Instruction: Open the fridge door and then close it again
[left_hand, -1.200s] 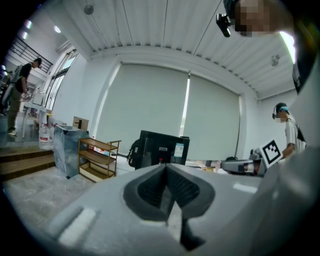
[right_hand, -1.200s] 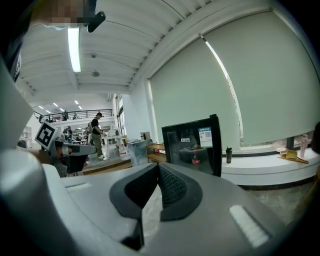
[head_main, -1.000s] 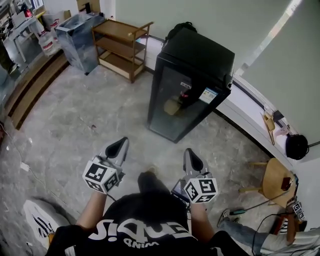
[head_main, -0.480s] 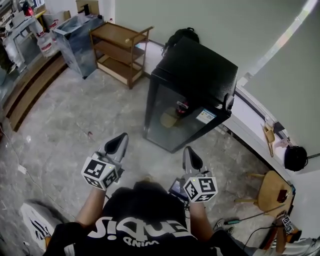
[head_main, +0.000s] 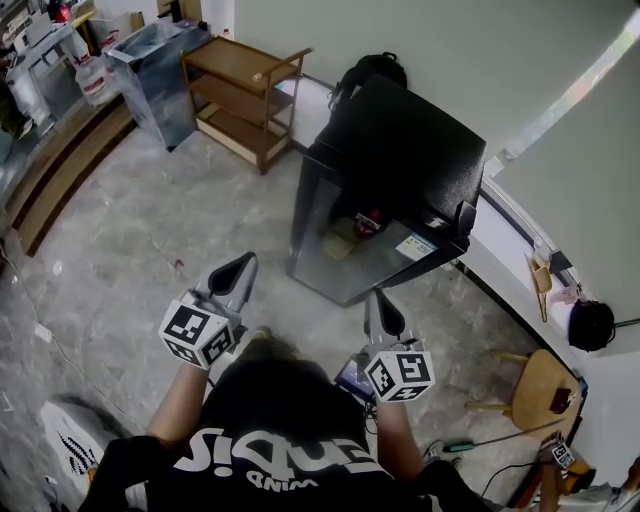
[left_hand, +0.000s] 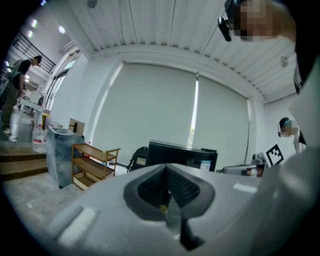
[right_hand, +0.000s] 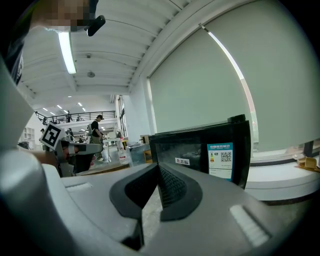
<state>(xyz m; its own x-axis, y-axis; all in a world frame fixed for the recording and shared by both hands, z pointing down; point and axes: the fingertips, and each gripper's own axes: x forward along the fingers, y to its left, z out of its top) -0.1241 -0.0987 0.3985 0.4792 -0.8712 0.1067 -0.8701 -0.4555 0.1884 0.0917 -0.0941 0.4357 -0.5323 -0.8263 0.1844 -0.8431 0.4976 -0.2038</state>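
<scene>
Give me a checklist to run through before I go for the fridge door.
1. Fridge door closed to start from: ok, the glass front sits against the cabinet.
2. Left gripper empty: ok, jaws together on nothing.
3. Right gripper empty: ok, jaws together on nothing.
4. Jaws open for a grasp: not ok, both are shut.
5. Grippers at the door: not ok, both are short of it and touch nothing.
6. Where to grip the door: cannot tell, no view shows a clear hold.
</scene>
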